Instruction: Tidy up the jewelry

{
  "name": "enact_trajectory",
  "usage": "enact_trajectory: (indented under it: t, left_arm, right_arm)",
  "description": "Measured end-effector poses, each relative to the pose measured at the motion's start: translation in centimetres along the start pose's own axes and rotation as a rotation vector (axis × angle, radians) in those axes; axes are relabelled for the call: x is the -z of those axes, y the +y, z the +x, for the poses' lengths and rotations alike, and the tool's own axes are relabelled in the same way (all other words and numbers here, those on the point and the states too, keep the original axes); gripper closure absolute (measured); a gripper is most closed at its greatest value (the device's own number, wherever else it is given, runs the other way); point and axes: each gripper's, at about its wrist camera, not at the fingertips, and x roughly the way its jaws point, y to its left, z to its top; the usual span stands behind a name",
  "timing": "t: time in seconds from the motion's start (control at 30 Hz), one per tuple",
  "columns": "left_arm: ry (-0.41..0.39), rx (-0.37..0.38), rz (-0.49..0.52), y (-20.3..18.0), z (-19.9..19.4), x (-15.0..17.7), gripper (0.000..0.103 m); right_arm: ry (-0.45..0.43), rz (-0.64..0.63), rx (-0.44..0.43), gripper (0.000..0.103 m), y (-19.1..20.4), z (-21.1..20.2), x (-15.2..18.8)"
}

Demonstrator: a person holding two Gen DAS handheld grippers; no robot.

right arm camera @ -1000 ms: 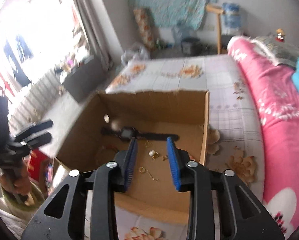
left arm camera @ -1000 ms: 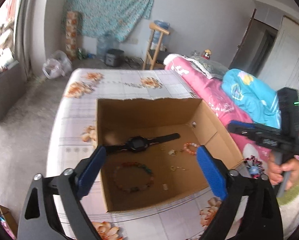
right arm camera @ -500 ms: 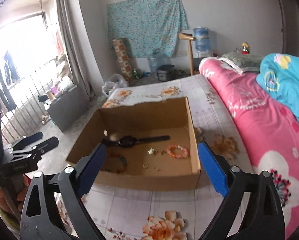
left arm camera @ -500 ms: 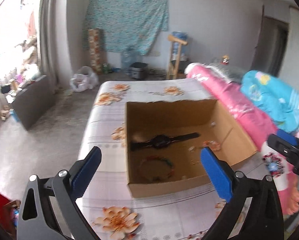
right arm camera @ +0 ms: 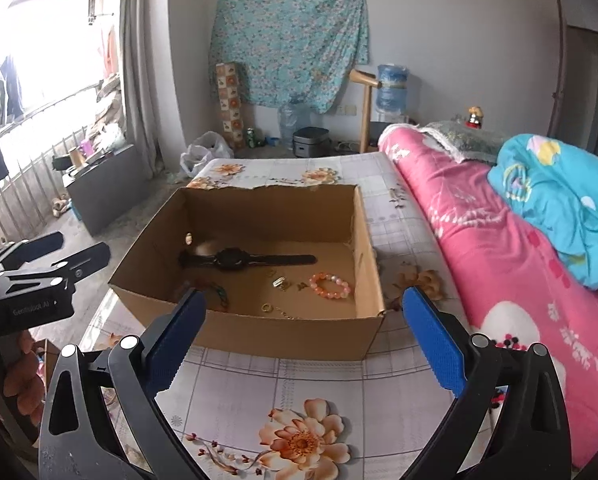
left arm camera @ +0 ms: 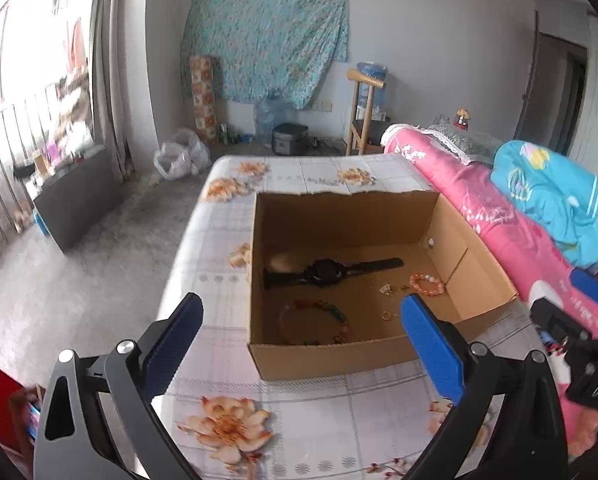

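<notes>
Right wrist view: left gripper (right arm camera: 65,258) reads "Gentlrobot AI".

A lived-in bedroom in a home. Told by the bed with its floral-print white sheet (right arm camera: 283,384), rolled pink flowered quilt (right arm camera: 479,248) and bright blue blanket (right arm camera: 559,196); by the teal patterned cloth hung on the wall (right arm camera: 291,44), the blue water-dispenser bottle (right arm camera: 391,86), grey rice cooker on the floor (right arm camera: 310,140), curtained window with railing (right arm camera: 31,92).
</notes>
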Motion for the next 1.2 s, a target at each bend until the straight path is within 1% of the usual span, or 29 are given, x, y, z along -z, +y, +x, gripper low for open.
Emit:
enact_trajectory:
  t: [0.07, 0.13, 0.17, 0.23, 0.3, 0.37, 0.47, 0.63, 0.93, 1.1, 1.2]
  left_arm:
    - [0.045, -0.011, -0.027, 0.2, 0.9, 0.2, 0.006]
    - [0.117, -0.049, -0.032, 0.2, 2.4, 0.7, 0.006]
    - [0.144, -0.060, -0.033, 0.1, 3.0, 0.9, 0.006]
    - [0.217, -0.062, -0.045, 0.0, 4.4, 1.7, 0.006]
    - [0.260, -0.065, -0.054, -0.2, 5.4, 2.2, 0.006]
    - [0.291, -0.080, -0.049, -0.5, 6.2, 2.7, 0.006]
    - [0.310, -0.088, -0.037, -1.0, 7.1, 3.1, 0.006]
    - [0.322, -0.114, -0.035, -1.2, 8.1, 3.1, 0.006]
    - [0.376, -0.114, -0.008, -2.2, 9.7, 3.6, 0.006]
    - [0.379, -0.113, 0.001, -2.6, 10.0, 3.4, 0.006]
    - [0.383, -0.108, 0.000, -2.6, 10.2, 3.3, 0.006]
  right_arm:
    - [0.019, 0.004, -0.012, 0.008, 0.0, 0.6, 0.3]
    - [0.069, 0.008, -0.015, 0.008, -0.1, 1.9, 0.5]
    - [0.111, 0.005, -0.009, 0.008, -0.1, 2.8, 0.7]
    - [0.175, -0.003, -0.007, 0.008, 0.1, 4.1, 1.2]
    - [0.226, -0.002, -0.009, 0.008, 0.2, 5.6, 1.6]
    - [0.258, 0.001, -0.011, 0.008, 0.2, 6.5, 1.9]
    - [0.304, 0.018, -0.020, 0.008, 0.2, 8.0, 2.2]
    - [0.338, 0.043, -0.016, 0.008, -0.1, 9.1, 2.2]
    - [0.359, 0.062, -0.017, 0.008, -0.7, 9.9, 2.0]
    - [0.363, 0.048, -0.027, 0.008, -0.6, 10.3, 1.7]
    - [0.366, 0.035, -0.018, 0.007, -0.4, 10.4, 1.7]
